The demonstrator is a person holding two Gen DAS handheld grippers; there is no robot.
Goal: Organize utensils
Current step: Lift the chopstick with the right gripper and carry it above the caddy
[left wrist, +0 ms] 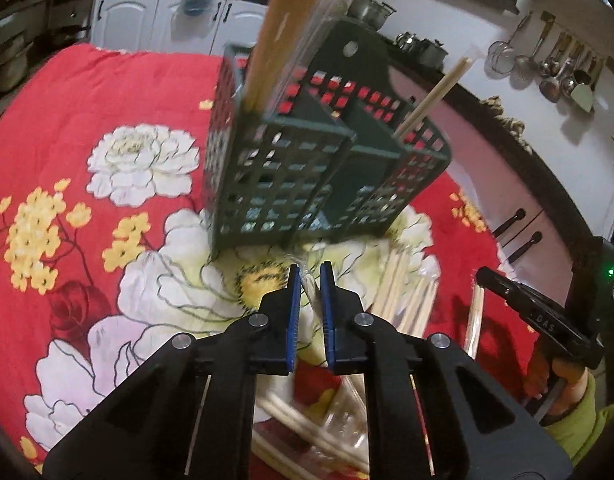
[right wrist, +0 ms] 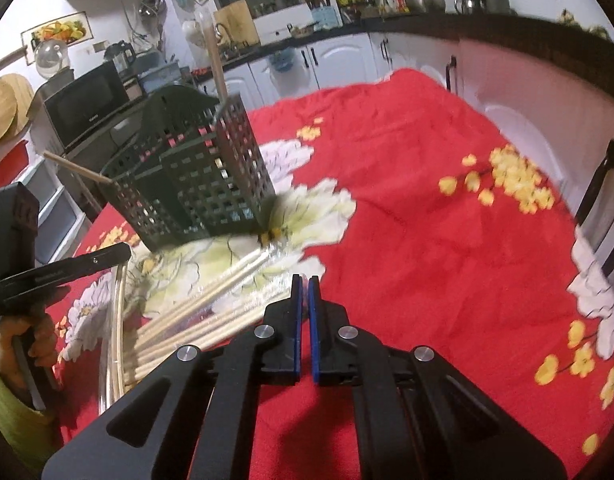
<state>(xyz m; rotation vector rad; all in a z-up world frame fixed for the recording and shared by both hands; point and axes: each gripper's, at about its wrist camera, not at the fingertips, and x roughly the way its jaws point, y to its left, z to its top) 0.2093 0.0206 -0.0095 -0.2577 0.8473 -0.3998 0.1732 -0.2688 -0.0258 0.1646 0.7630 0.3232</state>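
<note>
A dark green slotted utensil caddy [left wrist: 307, 160] [right wrist: 195, 184] stands on the red flowered tablecloth [left wrist: 107, 100]. A tall wrapped bundle of wooden sticks [left wrist: 283, 28] rises from its left compartment, and a single chopstick [left wrist: 435, 96] leans out of the right one. Loose chopsticks in clear plastic wrap [right wrist: 211, 312] [left wrist: 407, 300] lie in front of the caddy. My left gripper [left wrist: 309, 270] is shut on a thin strip of that clear wrap [left wrist: 310, 292]. My right gripper [right wrist: 305, 280] is shut just right of the chopsticks, and I see nothing between its pads.
Each gripper shows in the other's view, held by a hand in a green sleeve [left wrist: 579, 412] [right wrist: 11, 392]. White cabinets and a dark counter with pots [left wrist: 423, 46] ring the table. Ladles [left wrist: 555, 68] hang on the wall, and a microwave [right wrist: 87, 108] sits behind the caddy.
</note>
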